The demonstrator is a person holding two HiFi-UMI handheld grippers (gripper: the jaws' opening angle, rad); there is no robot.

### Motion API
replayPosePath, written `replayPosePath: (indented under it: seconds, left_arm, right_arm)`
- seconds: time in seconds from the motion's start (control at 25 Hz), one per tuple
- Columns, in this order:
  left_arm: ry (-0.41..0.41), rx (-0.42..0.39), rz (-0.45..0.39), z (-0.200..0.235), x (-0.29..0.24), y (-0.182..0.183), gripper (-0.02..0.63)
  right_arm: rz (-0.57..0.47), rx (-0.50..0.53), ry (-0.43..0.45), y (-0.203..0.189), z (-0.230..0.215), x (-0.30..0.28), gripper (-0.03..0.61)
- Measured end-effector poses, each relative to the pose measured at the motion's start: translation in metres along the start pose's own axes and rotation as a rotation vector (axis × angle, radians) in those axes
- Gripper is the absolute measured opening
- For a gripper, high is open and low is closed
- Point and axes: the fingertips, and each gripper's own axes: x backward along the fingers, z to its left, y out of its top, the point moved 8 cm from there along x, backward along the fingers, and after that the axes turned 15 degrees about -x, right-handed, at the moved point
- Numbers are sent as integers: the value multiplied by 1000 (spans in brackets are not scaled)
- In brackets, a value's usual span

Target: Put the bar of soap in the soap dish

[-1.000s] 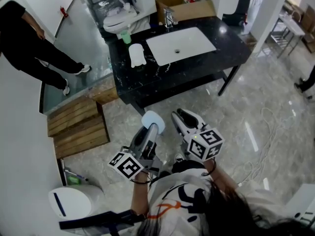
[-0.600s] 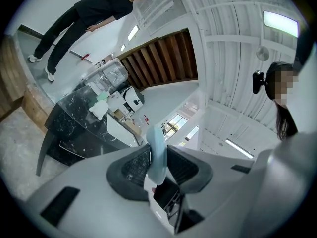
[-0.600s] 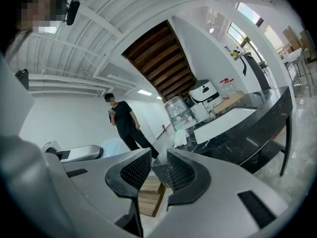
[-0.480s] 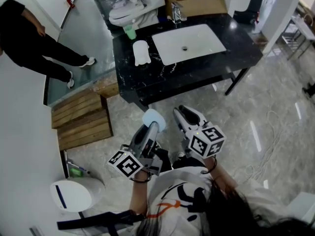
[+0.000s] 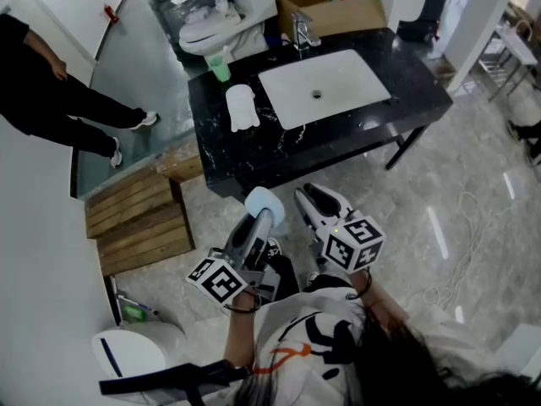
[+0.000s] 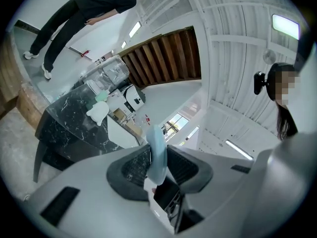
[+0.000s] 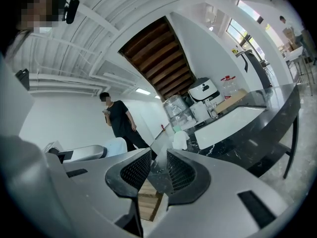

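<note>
- Pale blue bar of soap (image 6: 156, 145) clamped between jaws of left gripper (image 6: 158, 166), pads pressed on both flat faces
- Soap held out over floor, well short of black counter (image 5: 338, 146)
- Right gripper (image 7: 159, 171) held just beside left one, jaws slightly apart, nothing gripped between pads
- White soap dish (image 5: 243, 106) seen near left edge of counter, just beside white sink (image 5: 325, 87)
- Green cup (image 5: 220, 66) set at back left corner, tap (image 5: 301, 30) at back edge behind sink
- Person in black (image 5: 59, 100) seen standing beyond left edge of counter
</note>
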Motion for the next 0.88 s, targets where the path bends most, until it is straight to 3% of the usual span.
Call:
replayPosePath:
  seconds: [0.88]
  left_arm:
    - [-38,25,18,142,-40,98,109]
  right_arm:
    - [-3,8,-47,17,21,-166,103]
